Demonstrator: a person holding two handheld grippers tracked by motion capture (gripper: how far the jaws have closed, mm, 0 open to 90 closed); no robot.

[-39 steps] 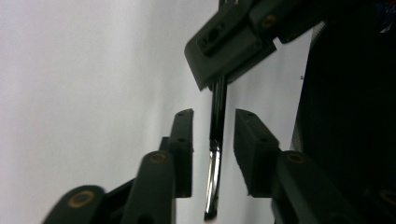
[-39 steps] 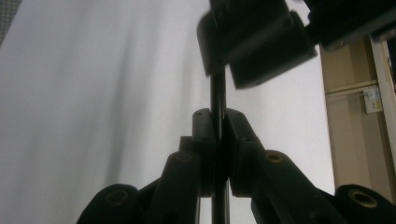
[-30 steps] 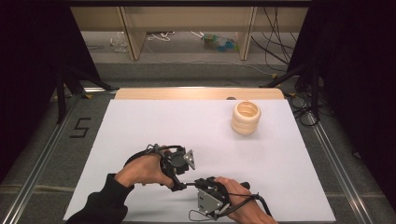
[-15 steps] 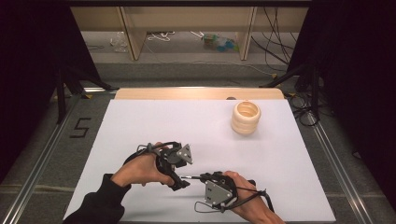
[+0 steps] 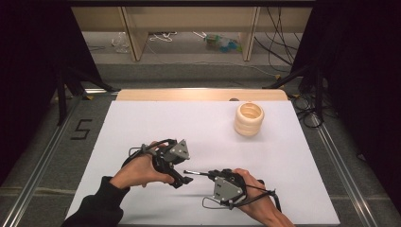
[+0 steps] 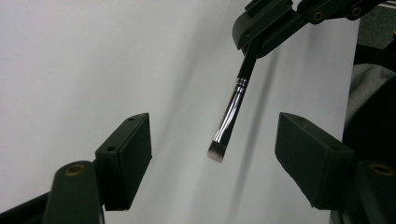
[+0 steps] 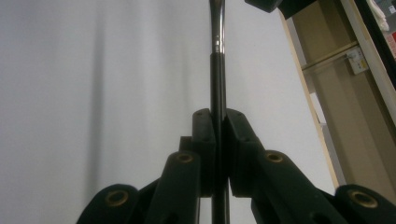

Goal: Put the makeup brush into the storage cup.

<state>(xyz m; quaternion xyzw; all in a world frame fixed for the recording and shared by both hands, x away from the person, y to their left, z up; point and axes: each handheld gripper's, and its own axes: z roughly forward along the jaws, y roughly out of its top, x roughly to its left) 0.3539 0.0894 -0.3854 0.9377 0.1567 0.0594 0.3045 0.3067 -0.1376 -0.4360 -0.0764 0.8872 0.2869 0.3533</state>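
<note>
A thin makeup brush [image 5: 196, 173] with a black handle and silver ferrule lies level above the white table. My right gripper [image 5: 213, 175] is shut on its handle [image 7: 217, 46], with both pads pressed against it. The bristle end [image 6: 217, 150] hangs between the jaws of my left gripper [image 6: 215, 144], touching neither pad. My left gripper [image 5: 183, 178] is open and its jaws have just been opening. In the left gripper view, the right gripper [image 6: 261, 28] holds the brush from the upper right.
A pale ribbed wooden cup [image 5: 249, 118] stands at the back right of the white table [image 5: 189, 123]. A wooden strip [image 5: 198, 94] runs along the far edge. Black cables [image 5: 283, 42] and shelving lie beyond the table.
My left gripper's jaws have spread apart and let go of the brush. My right hand has drawn to the right with the brush in its grip.
</note>
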